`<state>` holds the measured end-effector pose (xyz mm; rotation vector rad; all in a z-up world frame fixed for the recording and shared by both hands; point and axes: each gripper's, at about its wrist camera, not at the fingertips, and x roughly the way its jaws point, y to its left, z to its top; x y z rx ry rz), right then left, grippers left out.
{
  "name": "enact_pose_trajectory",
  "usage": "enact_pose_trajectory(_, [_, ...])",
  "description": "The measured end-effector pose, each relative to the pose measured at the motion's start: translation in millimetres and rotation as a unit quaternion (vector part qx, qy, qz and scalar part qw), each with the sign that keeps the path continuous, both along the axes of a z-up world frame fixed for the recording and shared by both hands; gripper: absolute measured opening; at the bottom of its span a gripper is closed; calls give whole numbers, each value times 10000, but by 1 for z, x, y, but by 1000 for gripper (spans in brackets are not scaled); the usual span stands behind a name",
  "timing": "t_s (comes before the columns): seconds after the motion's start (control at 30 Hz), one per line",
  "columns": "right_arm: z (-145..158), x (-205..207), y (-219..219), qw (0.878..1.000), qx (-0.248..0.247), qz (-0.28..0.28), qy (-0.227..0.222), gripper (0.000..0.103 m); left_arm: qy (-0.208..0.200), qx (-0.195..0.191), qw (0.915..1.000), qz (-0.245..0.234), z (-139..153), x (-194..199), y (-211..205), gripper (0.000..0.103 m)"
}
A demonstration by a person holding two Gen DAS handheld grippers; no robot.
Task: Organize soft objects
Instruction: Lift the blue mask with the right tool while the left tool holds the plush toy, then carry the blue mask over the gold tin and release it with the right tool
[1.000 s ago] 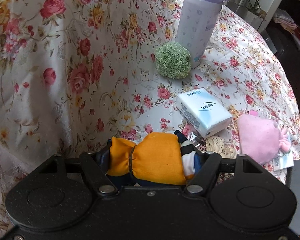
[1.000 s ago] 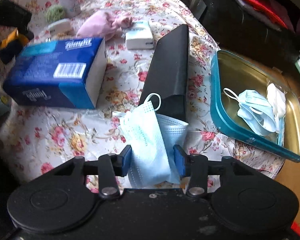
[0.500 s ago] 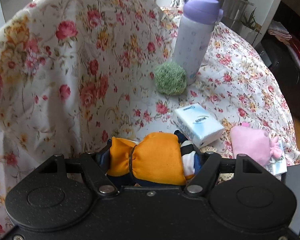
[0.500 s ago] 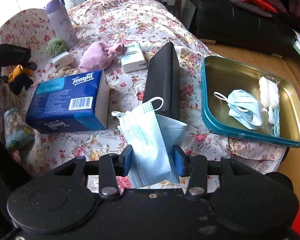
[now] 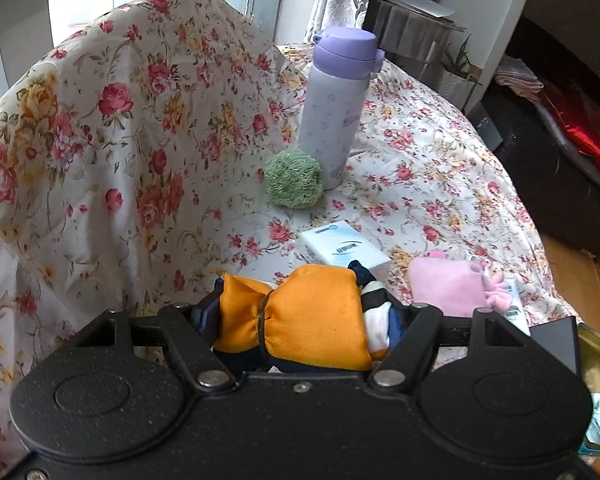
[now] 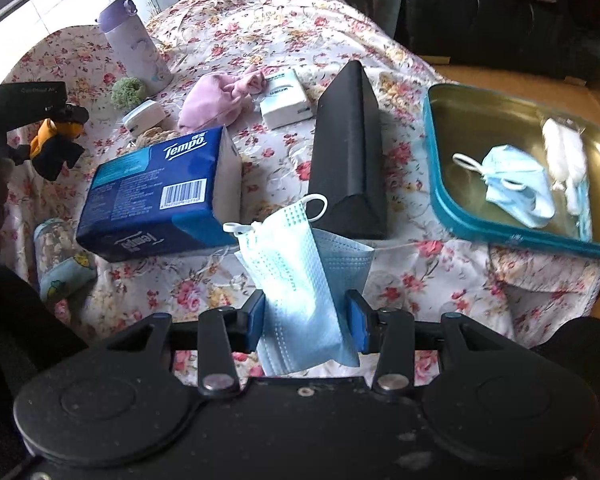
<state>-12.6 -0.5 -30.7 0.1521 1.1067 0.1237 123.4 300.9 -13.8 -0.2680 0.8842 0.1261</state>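
Observation:
My left gripper [image 5: 300, 316] is shut on an orange and navy soft toy [image 5: 312, 320] and holds it above the floral cloth. The same toy [image 6: 52, 148] shows at the far left of the right wrist view. My right gripper [image 6: 308, 316] is shut on a folded blue face mask [image 6: 300, 280] above the table's near edge. A teal-rimmed metal tray [image 6: 452, 216] at the right holds another blue mask [image 6: 516, 188] and a white packet [image 6: 564, 156]. A green fuzzy ball [image 5: 294, 178], a pink soft pouch [image 5: 448, 288] and a small white tissue pack [image 5: 344, 248] lie on the cloth.
A lilac bottle [image 5: 336, 108] stands behind the green ball. A blue Tempo tissue box [image 6: 160, 196], a black triangular case [image 6: 348, 148], another white tissue pack [image 6: 284, 98] and a patterned can [image 6: 60, 260] are on the table. The cloth rises over a chair back [image 5: 100, 120] at left.
Both grippers have lifted and pulled back with their loads, so more of the table shows in each view. The toy and the mask stay held.

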Motion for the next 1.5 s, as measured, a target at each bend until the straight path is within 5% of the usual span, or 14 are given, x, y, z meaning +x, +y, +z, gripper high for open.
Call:
enact_pose_trajectory(0.67, [-4, 10, -42, 9982, 491, -341, 70, 42, -35, 189, 9998, 85, 13, -37, -27, 68])
enact_pose_trajectory(1.1, [25, 12, -128, 9883, 511, -1311, -584, 43, 58, -74, 9894, -1447, 39, -55, -151, 68])
enact_pose_trajectory(1.5, [31, 39, -239, 9509, -745, -2794, -1104, 50, -140, -4, 9733, -2292, 62, -67, -223, 68])
